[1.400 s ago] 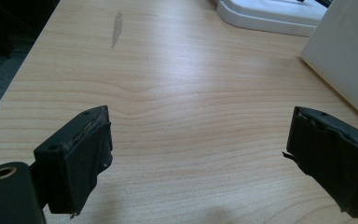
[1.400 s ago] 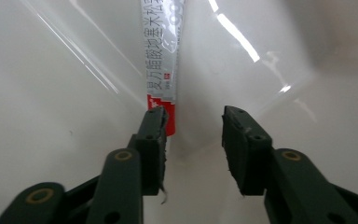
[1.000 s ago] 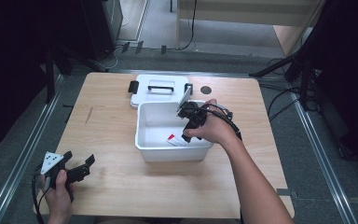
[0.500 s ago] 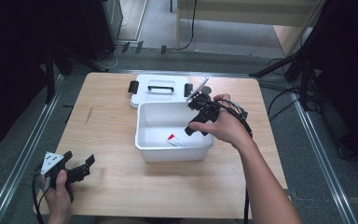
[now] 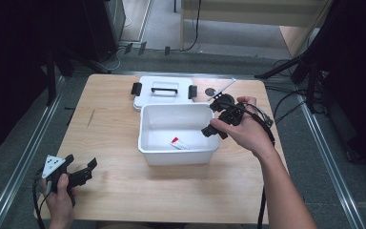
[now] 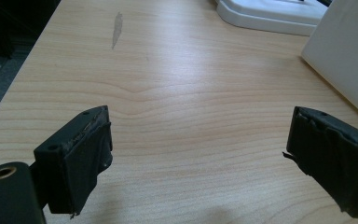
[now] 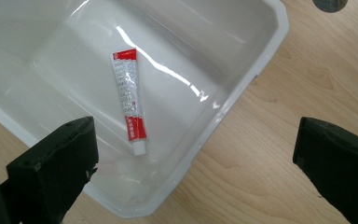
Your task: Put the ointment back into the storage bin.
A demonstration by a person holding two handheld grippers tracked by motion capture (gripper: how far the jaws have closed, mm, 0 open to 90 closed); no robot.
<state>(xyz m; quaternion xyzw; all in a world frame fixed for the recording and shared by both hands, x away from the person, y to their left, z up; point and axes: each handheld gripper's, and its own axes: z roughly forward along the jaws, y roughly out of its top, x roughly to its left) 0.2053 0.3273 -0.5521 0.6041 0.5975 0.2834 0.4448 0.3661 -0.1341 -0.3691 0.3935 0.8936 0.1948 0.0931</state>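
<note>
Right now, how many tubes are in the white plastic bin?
1: a red-and-white tube lying flat on the floor of the white plastic bin, near its front wall.

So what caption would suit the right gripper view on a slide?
Open right gripper above a toothpaste tube lying in a white bin.

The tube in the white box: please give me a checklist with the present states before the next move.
1. Tube lies flat inside the white box: ok.
2. Right gripper open, holding nothing; its fingers have just been opening: ok.
3. Left gripper open, holding nothing, above bare table: ok.
4. Lid off, behind the box: ok.
5. Tube cap closed tight: cannot tell.
</note>
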